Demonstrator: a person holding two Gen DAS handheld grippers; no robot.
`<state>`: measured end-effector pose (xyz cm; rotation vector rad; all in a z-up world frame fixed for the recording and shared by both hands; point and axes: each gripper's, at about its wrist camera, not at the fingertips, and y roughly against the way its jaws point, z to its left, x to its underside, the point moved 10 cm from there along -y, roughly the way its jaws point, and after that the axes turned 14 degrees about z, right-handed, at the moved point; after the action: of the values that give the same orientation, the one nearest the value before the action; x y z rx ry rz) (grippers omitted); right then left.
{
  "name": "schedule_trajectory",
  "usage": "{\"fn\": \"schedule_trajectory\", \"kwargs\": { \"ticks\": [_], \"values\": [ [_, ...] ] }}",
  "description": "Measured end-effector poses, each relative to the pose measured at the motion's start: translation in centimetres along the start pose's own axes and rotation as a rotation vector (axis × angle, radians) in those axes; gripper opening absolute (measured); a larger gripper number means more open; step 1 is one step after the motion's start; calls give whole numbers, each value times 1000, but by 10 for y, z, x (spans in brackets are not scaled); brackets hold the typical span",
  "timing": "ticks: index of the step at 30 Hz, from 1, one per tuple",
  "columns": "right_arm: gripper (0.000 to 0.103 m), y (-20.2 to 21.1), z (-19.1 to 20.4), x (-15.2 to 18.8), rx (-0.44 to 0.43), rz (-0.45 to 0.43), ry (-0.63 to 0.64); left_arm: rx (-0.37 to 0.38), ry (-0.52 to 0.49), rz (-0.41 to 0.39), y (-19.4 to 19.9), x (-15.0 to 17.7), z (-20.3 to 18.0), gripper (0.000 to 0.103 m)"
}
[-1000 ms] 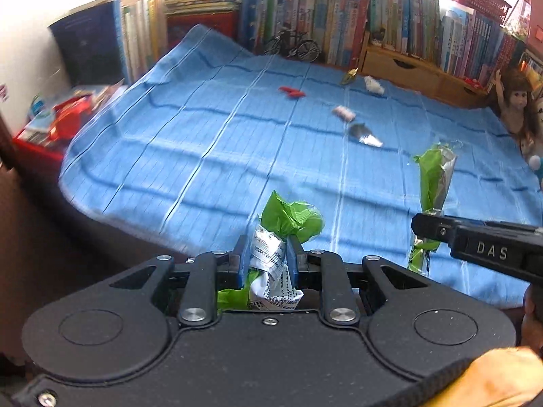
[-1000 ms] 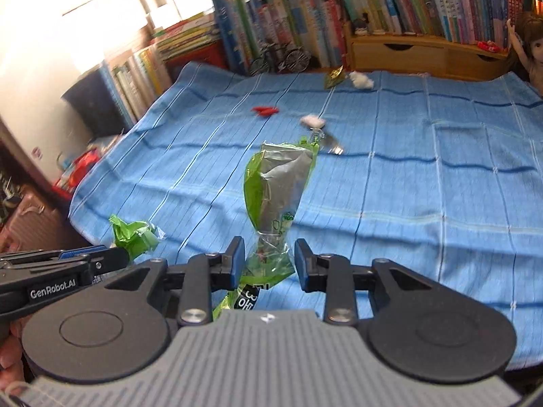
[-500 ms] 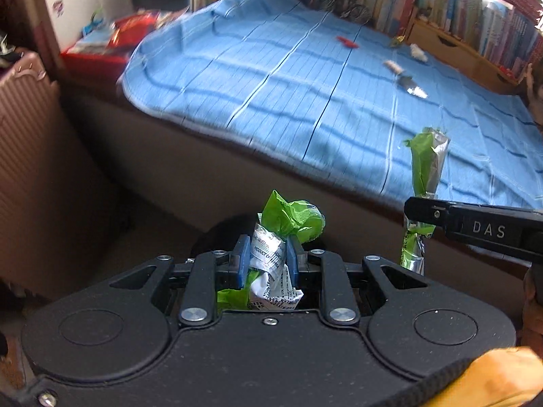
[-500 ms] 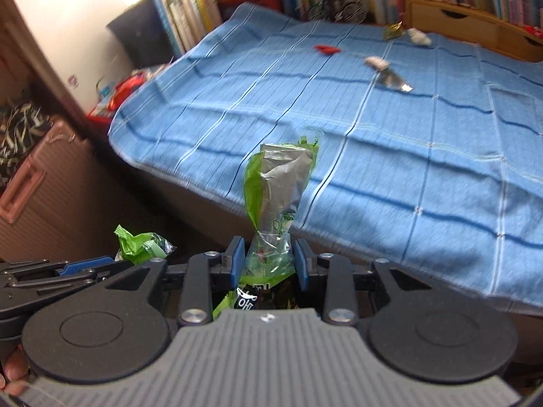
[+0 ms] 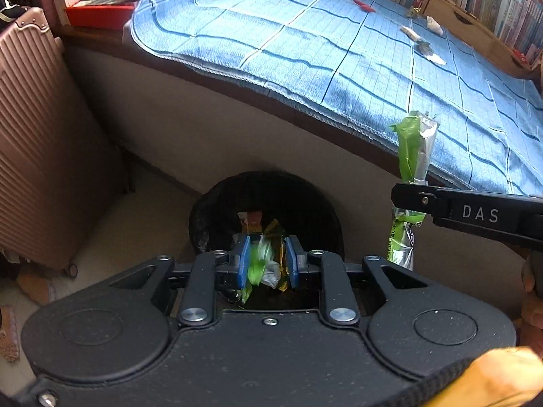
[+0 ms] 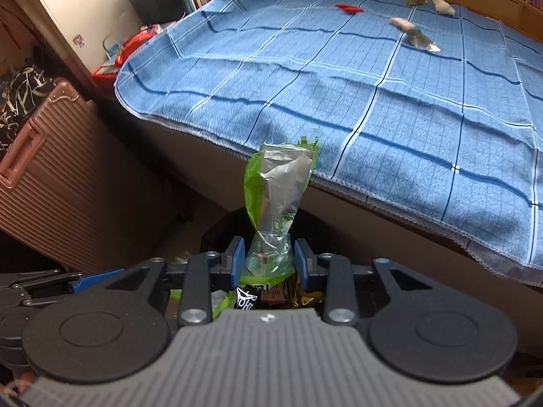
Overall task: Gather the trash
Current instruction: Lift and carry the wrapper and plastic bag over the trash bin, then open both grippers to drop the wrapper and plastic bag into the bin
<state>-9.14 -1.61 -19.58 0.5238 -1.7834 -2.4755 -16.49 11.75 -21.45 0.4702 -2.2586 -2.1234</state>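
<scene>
While both tools hang over the black trash bin on the floor beside the bed, the left tool stands parted, a blurred green-and-white wrapper loose between its blue pads above the bin's mouth. The right tool also shows its pads apart, either side of the green and silver snack bag; whether they touch it I cannot tell. More scraps lie on the bed's far side from the bin.
</scene>
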Motion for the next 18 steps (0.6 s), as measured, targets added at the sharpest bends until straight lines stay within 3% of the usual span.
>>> {"fn": "schedule_trajectory", "kwargs": {
  "ticks": [18],
  "values": [
    [39,-42,7,-19,-7,67,67,0,20,25,-28,-26,-3,21]
  ]
}}
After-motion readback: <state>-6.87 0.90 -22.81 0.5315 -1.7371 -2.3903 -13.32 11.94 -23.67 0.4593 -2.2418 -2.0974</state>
